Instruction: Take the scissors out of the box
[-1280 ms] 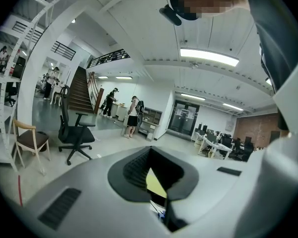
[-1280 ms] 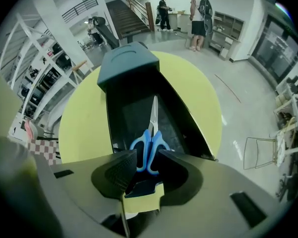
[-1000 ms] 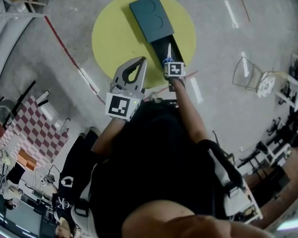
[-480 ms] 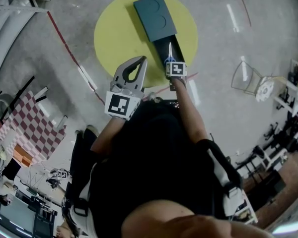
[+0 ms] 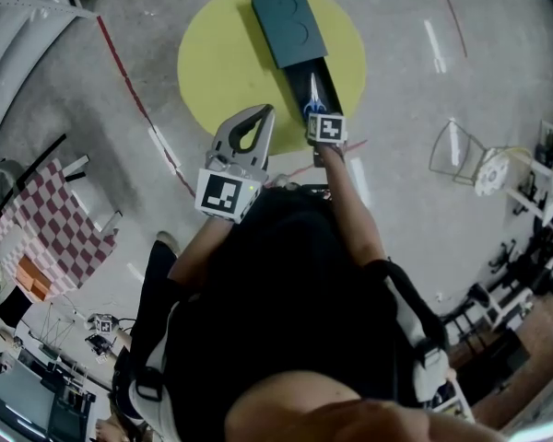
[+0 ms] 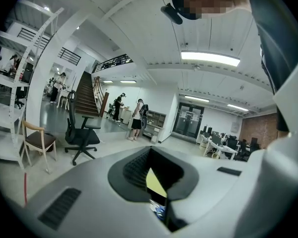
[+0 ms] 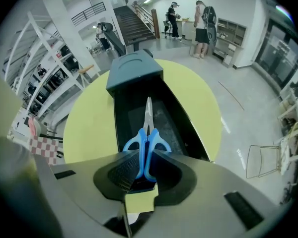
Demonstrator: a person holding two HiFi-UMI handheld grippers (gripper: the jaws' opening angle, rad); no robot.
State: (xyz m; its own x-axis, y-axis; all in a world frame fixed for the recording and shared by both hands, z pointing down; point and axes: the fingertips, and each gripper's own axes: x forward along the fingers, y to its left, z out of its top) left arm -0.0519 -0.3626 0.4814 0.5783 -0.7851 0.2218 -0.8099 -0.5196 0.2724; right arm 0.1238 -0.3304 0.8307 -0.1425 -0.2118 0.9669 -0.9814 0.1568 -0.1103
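– Grey concrete floor (image 5: 424,182) fills the head view, with a round yellow mat (image 5: 217,72) on it. Where is the box?
– On the mat. The box (image 5: 290,26) has its dark tray (image 5: 327,81) pulled out toward the person. The scissors (image 5: 312,93) lie along that tray's near end, blades pointing away, handles at the right gripper (image 5: 314,115). The left gripper (image 5: 264,111) hangs just beside it, jaws together on nothing.
– Does the left gripper view add anything?
– Little. It looks out across a hall with an office chair (image 6: 82,133) and stairs (image 6: 87,93). Its jaws meet at the tips, with nothing clamped.
– And the right gripper view?
– Its jaws have just been closing and pinch the blue handle loops (image 7: 146,150). The steel blades, shut, run on over the tray. Whether they are clear of the tray's bottom I can't tell.
– How will they handle?
– Light and stiff, I'd judge. Steel is slick and sharp, so the plastic loops are the right hold. Pinched that far back, the blades could droop or twist, so a steady lift clear of the tray walls seems wise.
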